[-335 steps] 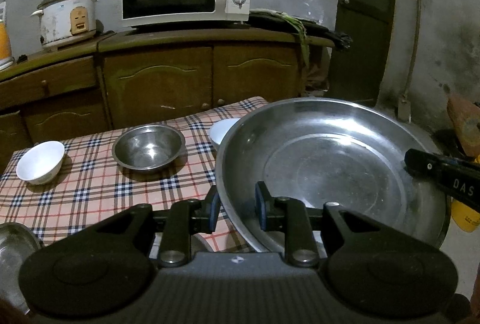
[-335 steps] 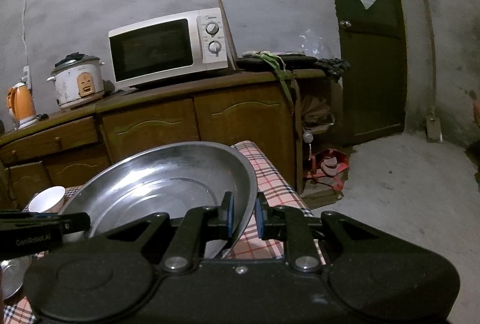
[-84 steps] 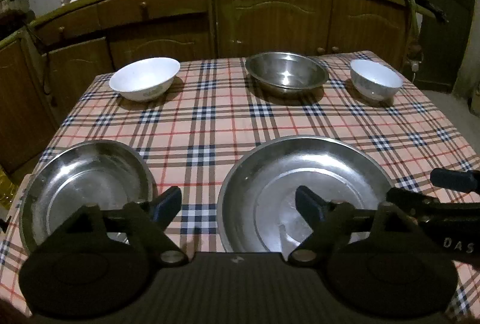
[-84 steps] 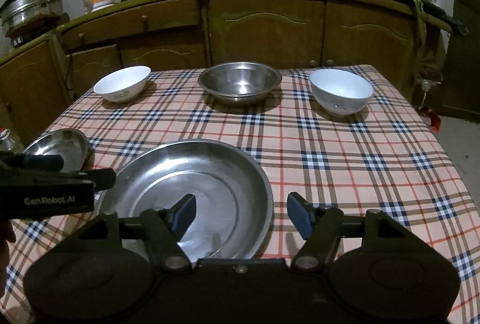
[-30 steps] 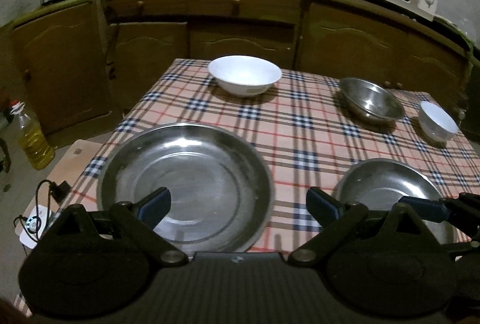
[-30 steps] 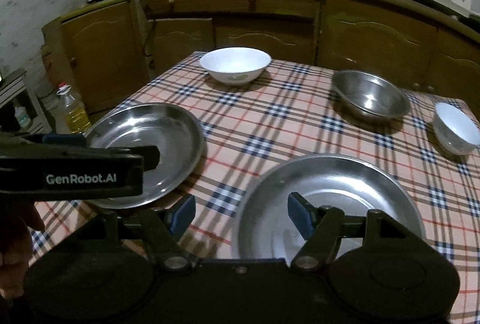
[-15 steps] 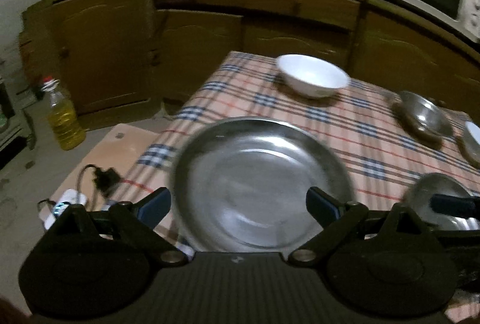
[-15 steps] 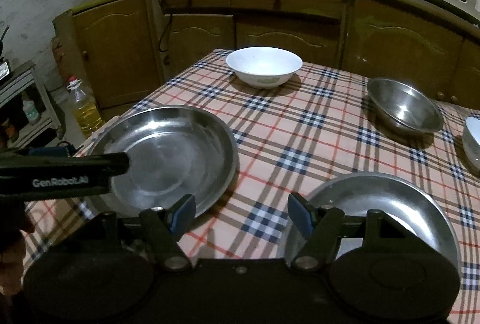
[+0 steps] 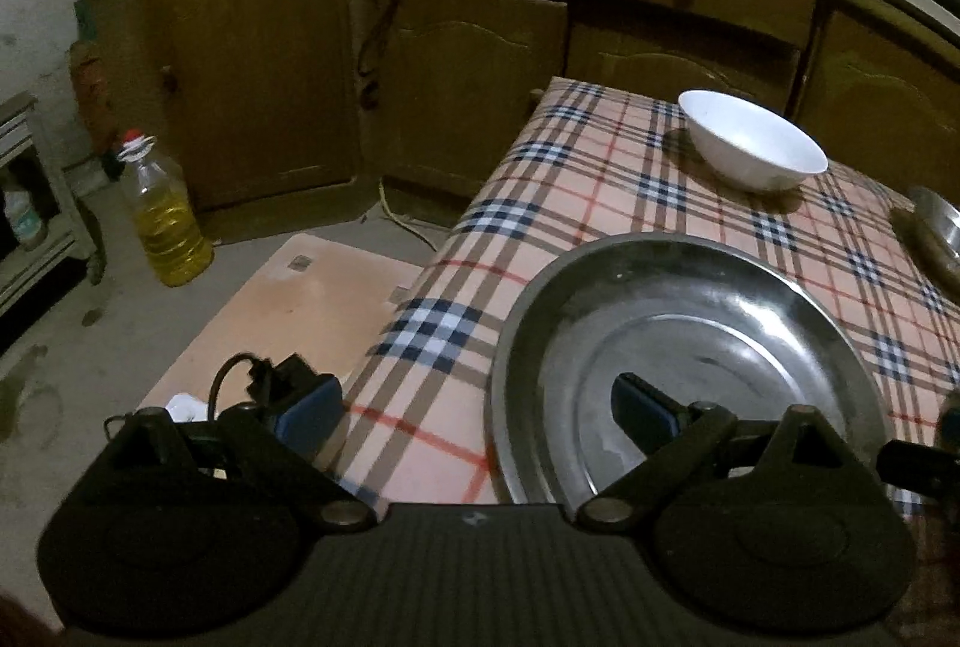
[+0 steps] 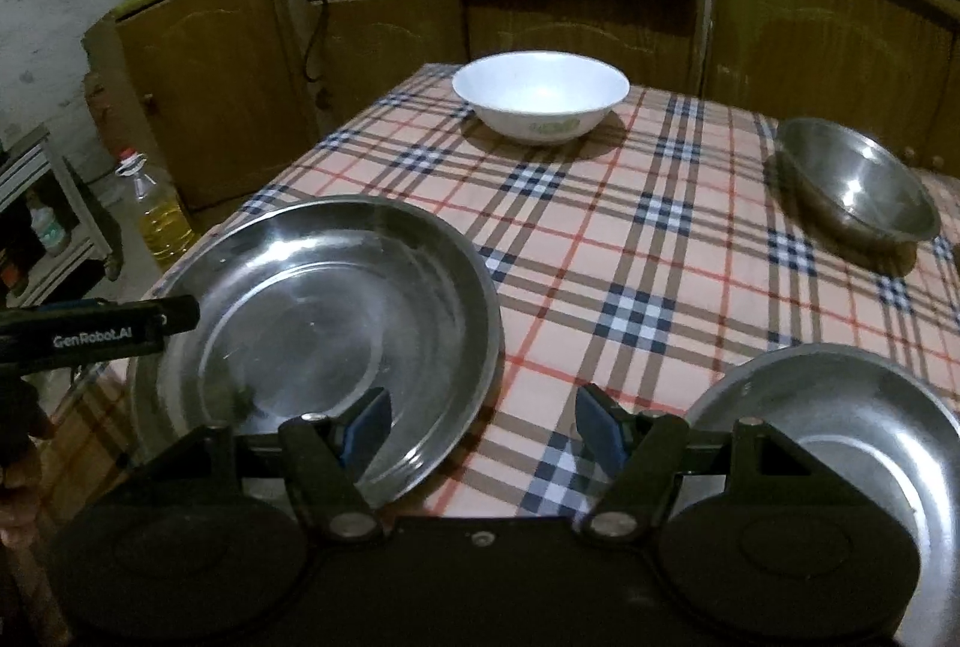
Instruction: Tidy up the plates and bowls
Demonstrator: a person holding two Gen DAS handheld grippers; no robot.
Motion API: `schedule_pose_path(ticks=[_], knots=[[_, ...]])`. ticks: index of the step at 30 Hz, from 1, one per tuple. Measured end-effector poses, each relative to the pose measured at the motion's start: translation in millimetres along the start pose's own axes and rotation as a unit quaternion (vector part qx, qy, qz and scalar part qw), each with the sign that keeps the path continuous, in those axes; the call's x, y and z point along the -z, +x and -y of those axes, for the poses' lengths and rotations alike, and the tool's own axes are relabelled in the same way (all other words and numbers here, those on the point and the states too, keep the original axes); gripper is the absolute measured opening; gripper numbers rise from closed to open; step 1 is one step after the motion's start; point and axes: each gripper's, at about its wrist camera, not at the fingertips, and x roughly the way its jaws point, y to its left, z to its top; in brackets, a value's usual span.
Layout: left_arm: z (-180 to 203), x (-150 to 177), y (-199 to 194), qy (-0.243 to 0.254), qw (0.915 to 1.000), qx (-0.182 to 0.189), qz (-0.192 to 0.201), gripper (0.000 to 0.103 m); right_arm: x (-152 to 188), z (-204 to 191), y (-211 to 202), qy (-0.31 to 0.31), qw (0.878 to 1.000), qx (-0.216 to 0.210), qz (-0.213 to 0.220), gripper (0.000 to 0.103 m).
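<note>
Plates: two steel ones, plus two bowls; left gripper and right gripper both wide, empty.

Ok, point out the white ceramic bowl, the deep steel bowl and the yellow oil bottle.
White ceramic bowl (image 10: 540, 92): right wrist view, inside bottom.
Deep steel bowl (image 10: 858, 185): right wrist view, inner wall.
Yellow oil bottle (image 9: 165, 221): left wrist view, oil-filled body.

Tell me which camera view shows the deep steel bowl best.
The right wrist view. There the deep round stainless-steel bowl sits whole and unobstructed on the checked tablecloth, rim and shiny inside both visible. The left wrist view catches only a sliver of it, cut off at the right edge.
</note>
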Motion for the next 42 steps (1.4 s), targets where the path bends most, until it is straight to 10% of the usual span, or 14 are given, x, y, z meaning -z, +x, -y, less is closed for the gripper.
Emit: schedule_pose_path(ticks=[14, 16, 18, 42], knots=[[-2.5, -5.8, 21.5, 0.017, 0.9988, 0.046, 0.006, 0.035, -4.2, -2.6, 42.9, 0.041, 0.999, 0.006, -0.008, 0.081], [-1.5, -6.0, 20.8, 0.017, 0.9981, 0.060, 0.005, 0.025, -5.1, -3.6, 43.3, 0.044, 0.999, 0.006, -0.002, 0.063], [0.9, -5.1, 20.2, 0.022, 0.9976, 0.065, 0.006, 0.023, -6.0, -6.3, 42.9, 0.035, 0.999, 0.005, 0.000, 0.037], [-9.6, -15.9, -40.9, -0.016, 0.9971, 0.067, 0.034, 0.020, -20.3, -12.9, -23.7, 0.010, 0.997, -0.018, 0.075, 0.030]])
